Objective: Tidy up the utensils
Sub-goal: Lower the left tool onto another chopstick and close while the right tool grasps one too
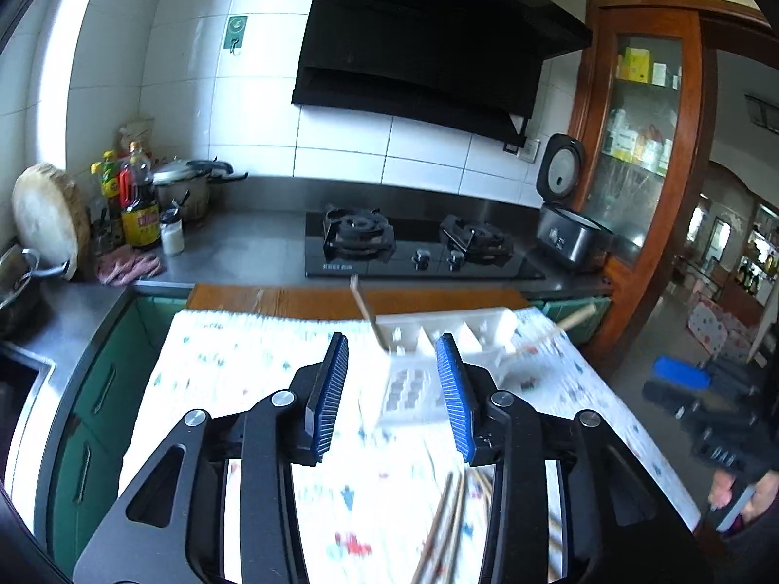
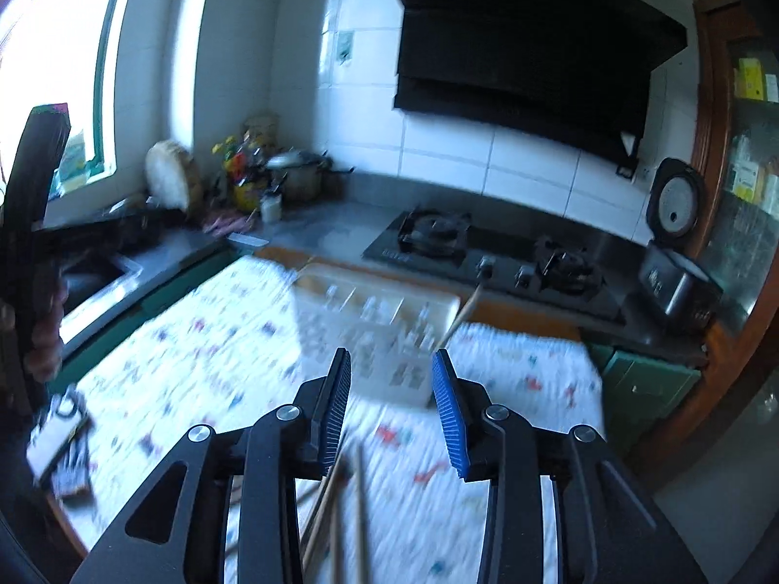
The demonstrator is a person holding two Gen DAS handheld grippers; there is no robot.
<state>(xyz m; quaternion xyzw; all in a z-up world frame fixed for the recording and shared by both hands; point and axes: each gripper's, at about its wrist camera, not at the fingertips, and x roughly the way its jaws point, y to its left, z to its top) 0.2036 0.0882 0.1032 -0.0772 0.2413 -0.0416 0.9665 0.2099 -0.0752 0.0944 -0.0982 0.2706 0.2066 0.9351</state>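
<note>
A white slotted utensil holder (image 1: 438, 360) stands on the patterned cloth (image 1: 253, 370) at the table's far side, with a wooden stick (image 1: 367, 311) leaning out of it. It also shows, blurred, in the right wrist view (image 2: 384, 336), with the stick (image 2: 462, 314) at its right end. Several wooden chopsticks (image 1: 445, 530) lie on the cloth below the grippers, also in the right wrist view (image 2: 341, 511). My left gripper (image 1: 392, 389) is open and empty above the cloth, short of the holder. My right gripper (image 2: 392, 404) is open and empty, also short of the holder.
Behind the table runs a steel counter with a gas hob (image 1: 414, 248), an open rice cooker (image 1: 569, 224), bottles and a pot (image 1: 141, 199) at the left, and a sink (image 2: 97, 272). A wooden cabinet (image 1: 638, 146) stands right. A wooden spoon handle (image 1: 574, 319) lies beside the holder.
</note>
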